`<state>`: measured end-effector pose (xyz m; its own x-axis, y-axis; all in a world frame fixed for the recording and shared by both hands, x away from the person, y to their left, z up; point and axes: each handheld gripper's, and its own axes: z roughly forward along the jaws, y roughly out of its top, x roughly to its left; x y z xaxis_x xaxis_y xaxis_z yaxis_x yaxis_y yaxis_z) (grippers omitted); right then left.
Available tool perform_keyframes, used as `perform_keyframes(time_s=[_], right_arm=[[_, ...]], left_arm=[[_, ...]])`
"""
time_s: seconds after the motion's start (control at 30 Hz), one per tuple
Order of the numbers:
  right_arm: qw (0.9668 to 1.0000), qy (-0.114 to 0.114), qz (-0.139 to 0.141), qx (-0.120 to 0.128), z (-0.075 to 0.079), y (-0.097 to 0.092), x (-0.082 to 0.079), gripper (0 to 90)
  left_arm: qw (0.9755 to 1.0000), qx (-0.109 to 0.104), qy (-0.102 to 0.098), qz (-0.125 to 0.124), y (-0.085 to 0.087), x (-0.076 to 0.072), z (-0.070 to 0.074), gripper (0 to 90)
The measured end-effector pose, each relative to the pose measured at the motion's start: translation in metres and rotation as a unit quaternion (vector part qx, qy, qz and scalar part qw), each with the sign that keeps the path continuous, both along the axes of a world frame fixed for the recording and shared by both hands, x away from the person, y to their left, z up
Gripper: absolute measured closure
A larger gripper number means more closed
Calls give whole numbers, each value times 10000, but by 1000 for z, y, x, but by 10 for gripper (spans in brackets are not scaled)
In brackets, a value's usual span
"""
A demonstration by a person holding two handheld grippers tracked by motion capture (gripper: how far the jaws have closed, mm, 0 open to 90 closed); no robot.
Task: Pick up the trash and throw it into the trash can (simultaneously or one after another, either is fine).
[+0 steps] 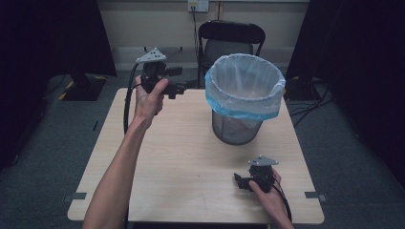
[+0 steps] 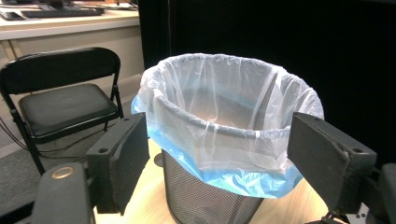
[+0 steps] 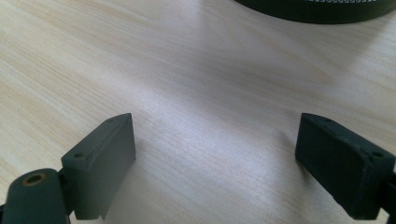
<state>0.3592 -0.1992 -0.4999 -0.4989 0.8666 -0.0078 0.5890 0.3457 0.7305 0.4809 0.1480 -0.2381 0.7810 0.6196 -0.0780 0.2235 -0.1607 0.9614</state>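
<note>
Mesh bin on table, blue-white liner, contents unclear; both grippers wide apart, empty

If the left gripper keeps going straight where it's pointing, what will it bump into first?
Probably the trash can. The left gripper is open and aimed at the plastic bag lining its rim, with nothing in between. How far off it is I can't tell.
</note>
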Motion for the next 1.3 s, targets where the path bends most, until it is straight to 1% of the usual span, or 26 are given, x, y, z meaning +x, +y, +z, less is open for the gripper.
perform_keyframes(time_s=[0.07, 0.13, 0.17, 0.23, 0.3, 0.37, 0.4, 0.43, 0.47, 0.53, 0.6, 0.63, 0.73, 0.77, 0.8, 0.87, 0.97, 1.07, 1.13, 1.17, 1.23, 1.3], right_arm=[[10000, 0, 0, 0, 0, 0, 0, 114], [10000, -1, 1, -1, 0, 0, 0, 114], [10000, 0, 1, 0, 0, 0, 0, 114], [10000, 0, 1, 0, 0, 0, 0, 114], [10000, 1, 0, 0, 0, 0, 0, 114], [10000, 0, 0, 0, 0, 0, 0, 114], [10000, 0, 0, 0, 0, 0, 0, 114], [10000, 0, 0, 0, 0, 0, 0, 114], [10000, 0, 0, 0, 0, 0, 0, 114], [10000, 1, 0, 0, 0, 0, 0, 113], [10000, 0, 1, 0, 0, 0, 0, 114], [10000, 0, 0, 0, 0, 0, 0, 114], [10000, -2, 5, 7, 0, 0, 0, 114], [10000, 0, 1, 1, 0, 0, 0, 114], [10000, 1, 0, -1, 0, 0, 0, 113], [10000, 1, -1, 1, 0, 0, 0, 114], [10000, 0, -1, 0, 0, 0, 0, 113], [10000, -5, 6, 0, 0, 0, 0, 113], [10000, 1, -2, 2, 0, 0, 0, 114], [10000, 1, 0, 1, 0, 0, 0, 113], [10000, 2, -2, 1, 0, 0, 0, 113], [10000, 1, -1, 1, 0, 0, 0, 114]], left_arm=[[10000, 97, 12, 20, 3, -3, -2, 195], [10000, 67, 28, 14, 6, -7, -5, 192], [10000, 59, 4, 11, 7, -9, -7, 186], [9999, 9, 51, -101, 8, -11, -13, 185], [9999, 102, 10, -2, 9, -15, -18, 185], [9999, 139, 18, 12, 9, -19, -23, 185], [9998, 183, 0, 14, 10, -21, -25, 184], [9996, 275, -16, 34, 11, -23, -26, 183], [9995, 312, 1, 65, 12, -26, -28, 184], [9994, 316, 79, 113, 16, -30, -32, 183], [9992, 358, 97, 127, 20, -33, -37, 182], [9992, 375, 102, 120, 22, -35, -40, 181], [9990, 381, 95, 224, 29, -40, -49, 173], [9990, 367, 113, 225, 31, -41, -53, 173], [9988, 386, 130, 267, 33, -42, -56, 173], [9984, 479, 83, 300, 36, -45, -61, 172], [9977, 559, 147, 357, 40, -50, -67, 160], [9979, 497, 169, 373, 48, -56, -72, 160], [9977, 502, 204, 404, 53, -59, -76, 160], [9976, 481, 248, 438, 55, -61, -79, 160], [9968, 563, 285, 486, 59, -65, -84, 161], [9967, 520, 422, 465, 65, -68, -90, 162]])
